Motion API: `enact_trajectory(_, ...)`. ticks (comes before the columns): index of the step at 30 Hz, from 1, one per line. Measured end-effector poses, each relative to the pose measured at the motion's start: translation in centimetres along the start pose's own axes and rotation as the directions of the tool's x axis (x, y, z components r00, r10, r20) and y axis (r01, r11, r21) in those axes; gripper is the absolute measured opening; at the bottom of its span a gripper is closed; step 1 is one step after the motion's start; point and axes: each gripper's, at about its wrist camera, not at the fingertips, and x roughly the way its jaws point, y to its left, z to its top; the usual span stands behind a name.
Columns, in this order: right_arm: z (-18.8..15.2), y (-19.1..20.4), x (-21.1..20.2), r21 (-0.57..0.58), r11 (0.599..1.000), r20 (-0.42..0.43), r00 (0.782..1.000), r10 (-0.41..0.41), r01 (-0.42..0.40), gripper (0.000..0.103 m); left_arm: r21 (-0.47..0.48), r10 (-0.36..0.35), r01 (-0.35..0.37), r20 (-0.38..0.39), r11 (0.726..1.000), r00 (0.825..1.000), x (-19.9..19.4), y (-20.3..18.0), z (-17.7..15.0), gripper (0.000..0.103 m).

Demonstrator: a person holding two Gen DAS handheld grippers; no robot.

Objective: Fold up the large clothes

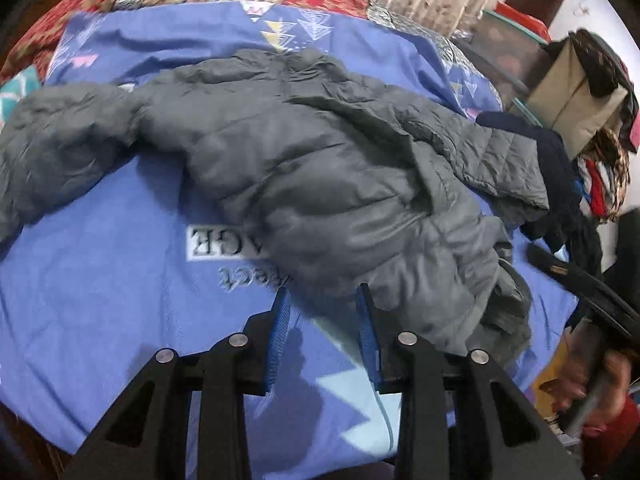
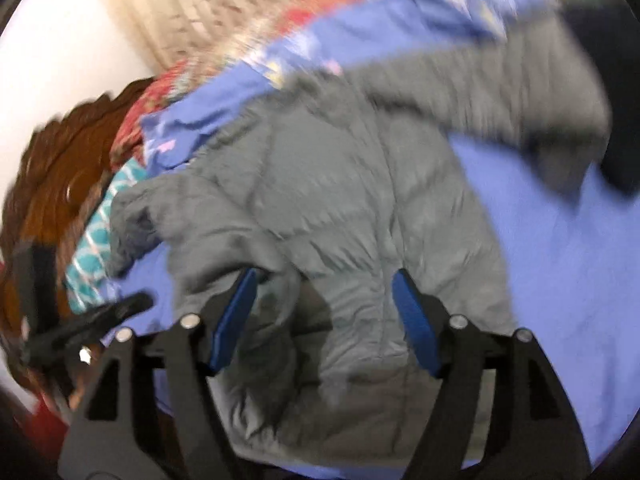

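A grey puffer jacket (image 1: 304, 168) lies spread and crumpled on a blue bed sheet (image 1: 100, 300), one sleeve stretched to the left. My left gripper (image 1: 324, 300) is open and empty, just short of the jacket's near hem. In the right wrist view, which is blurred, the jacket (image 2: 340, 200) fills the middle. My right gripper (image 2: 324, 284) is open wide and hovers over the jacket's near edge, holding nothing. The right gripper and the hand on it also show at the right edge of the left wrist view (image 1: 580, 300).
A dark navy garment (image 1: 556, 168) lies at the jacket's right side. A pile of clothes and a beige bag (image 1: 580, 96) stand beyond the bed's right edge. A red patterned quilt (image 1: 80, 4) and curtain are at the back. A brown wooden headboard (image 2: 60, 168) is at left.
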Motion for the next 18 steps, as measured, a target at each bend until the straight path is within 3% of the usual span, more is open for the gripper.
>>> enact_trajectory(3,1.3,2.7,-1.6,-0.113,0.989,-0.002,0.995,0.097,-0.097,0.071,0.018,0.004,-0.003,-0.025,1.000,1.000,1.7,-0.6,1.1,0.056)
enact_trajectory(4,0.7,4.2,-1.8,-0.161,0.972,-0.045,0.985,0.164,-0.169,0.071,0.025,0.005,-0.005,-0.026,1.000,1.000,2.0,-0.8,1.4,0.056)
enact_trajectory(6,-1.0,6.2,-1.6,-0.213,0.952,-0.116,0.973,0.198,-0.220,0.071,0.046,0.006,-0.006,-0.018,0.999,1.000,2.5,-1.2,2.3,0.056)
enact_trajectory(9,-3.2,9.1,1.6,-0.366,0.925,-0.144,0.988,0.050,-0.100,0.071,0.077,0.006,-0.006,-0.009,0.997,1.000,2.6,-1.8,3.7,0.056)
enact_trajectory(13,-4.9,12.2,6.2,-0.571,0.820,-0.078,0.991,-0.108,0.044,0.068,0.078,0.008,-0.010,0.024,0.997,1.000,1.6,-1.5,5.4,0.056)
enact_trajectory(14,-4.9,12.7,8.1,-0.603,0.796,-0.101,0.983,-0.151,0.061,0.056,0.071,0.012,-0.014,0.032,0.997,0.999,1.2,-1.3,5.6,0.056)
enact_trajectory(15,-4.6,12.4,9.0,-0.592,0.804,-0.128,0.979,-0.155,0.050,0.019,0.062,0.017,-0.020,0.050,0.998,0.999,0.4,-0.9,5.7,0.056)
enact_trajectory(16,-4.1,11.7,9.1,-0.547,0.837,-0.163,0.978,-0.132,0.022,0.009,0.055,0.025,-0.029,0.069,0.998,0.997,-0.6,-0.4,5.7,0.056)
enact_trajectory(18,-1.4,9.5,7.7,-0.311,0.943,-0.207,0.977,0.055,-0.119,0.006,0.056,0.042,-0.048,0.101,0.997,0.994,-2.3,0.6,5.2,0.056)
